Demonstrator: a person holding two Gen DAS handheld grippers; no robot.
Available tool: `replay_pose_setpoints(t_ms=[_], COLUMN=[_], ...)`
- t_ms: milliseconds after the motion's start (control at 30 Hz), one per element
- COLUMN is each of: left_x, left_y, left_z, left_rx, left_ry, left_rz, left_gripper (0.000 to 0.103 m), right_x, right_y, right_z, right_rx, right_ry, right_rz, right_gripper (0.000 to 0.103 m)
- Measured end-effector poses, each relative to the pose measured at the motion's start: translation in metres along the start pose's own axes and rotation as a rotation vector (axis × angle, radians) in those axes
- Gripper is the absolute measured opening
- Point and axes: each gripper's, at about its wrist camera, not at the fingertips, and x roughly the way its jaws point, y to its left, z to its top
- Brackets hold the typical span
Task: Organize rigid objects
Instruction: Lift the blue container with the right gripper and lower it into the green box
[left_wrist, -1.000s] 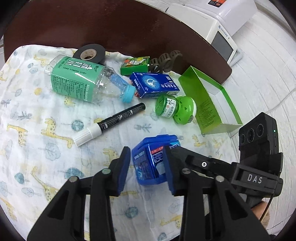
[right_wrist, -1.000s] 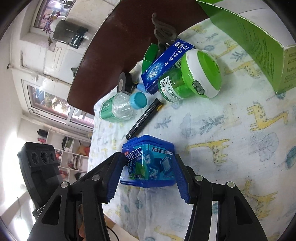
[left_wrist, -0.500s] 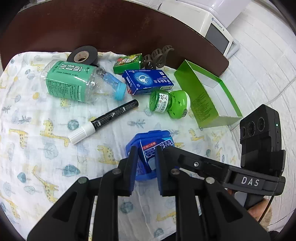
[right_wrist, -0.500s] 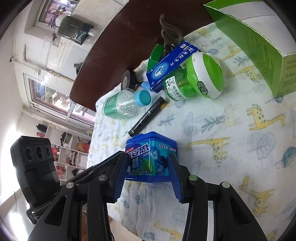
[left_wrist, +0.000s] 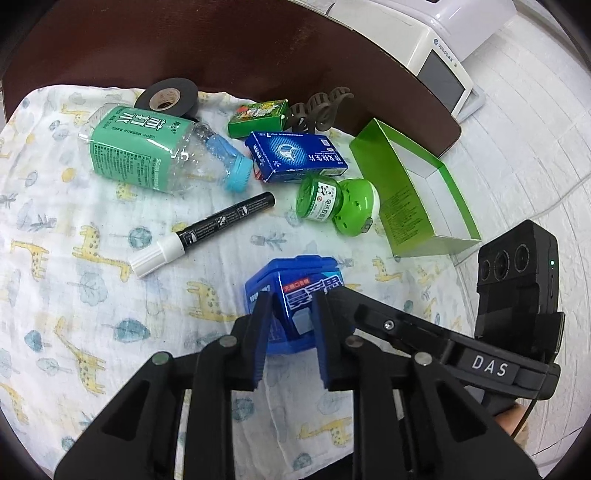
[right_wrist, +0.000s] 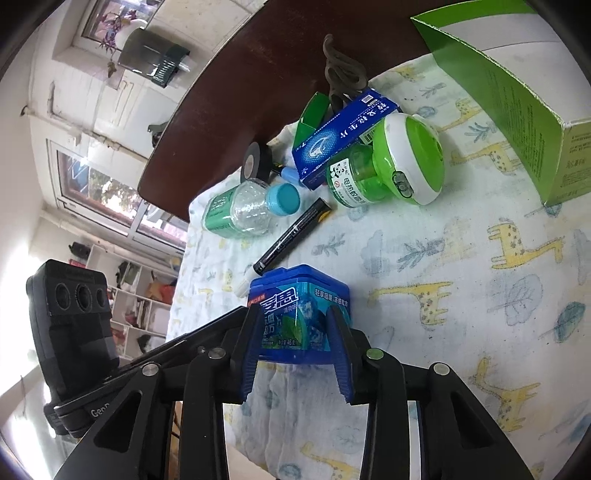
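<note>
While the right gripper (right_wrist: 295, 343) had just been closing, its blue fingers (right_wrist: 341, 350) sat narrow against both sides of the blue gum box (right_wrist: 299, 310), pads touching it. The left gripper (left_wrist: 291, 332) was drawn nearly together; the same box (left_wrist: 295, 291) showed in the slim gap beyond its fingers (left_wrist: 258, 339), but whether they pinched it could not be told. The box stood upright on a giraffe-print cloth (left_wrist: 74, 258) spread over the dark desk (left_wrist: 184, 44). Just behind it lay a black marker (left_wrist: 207, 232) with a white cap. Farther back: a green repellent bottle (left_wrist: 336, 203) on its side, a blue carton (left_wrist: 295, 157), a clear bottle (left_wrist: 155, 155) with green label, a small green box (left_wrist: 258, 118), a tape roll (left_wrist: 166, 99), a brown clip (left_wrist: 317, 110). An open green carton (left_wrist: 402, 199) stood at the right.
</note>
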Motion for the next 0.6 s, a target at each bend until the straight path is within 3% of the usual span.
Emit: replay_pose_setpoints(t_ms=[200, 367, 600], left_x=[-0.018, -0.031, -0.007], left_y=[-0.030, -0.076, -0.146], left_z=[0.016, 0.046, 0.079], left_rx=[0.068, 0.158, 0.269], left_ry=[-0.070, -0.131, -0.134], left_rz=[0.000, -0.035, -0.101], left_gripper=[0.018, 0.019, 0.019], right_x=[-0.023, -0.068, -0.137], right_y=[0.006, 0.013, -0.005], right_z=[0.009, 0.032, 0.057], right_rx=[-0.021, -0.066, -0.077], right_ry=[-0.061, -0.176, -0.344], right_rz=[0.033, 0.046, 0.019], right_gripper=[0.037, 0.037, 0.037])
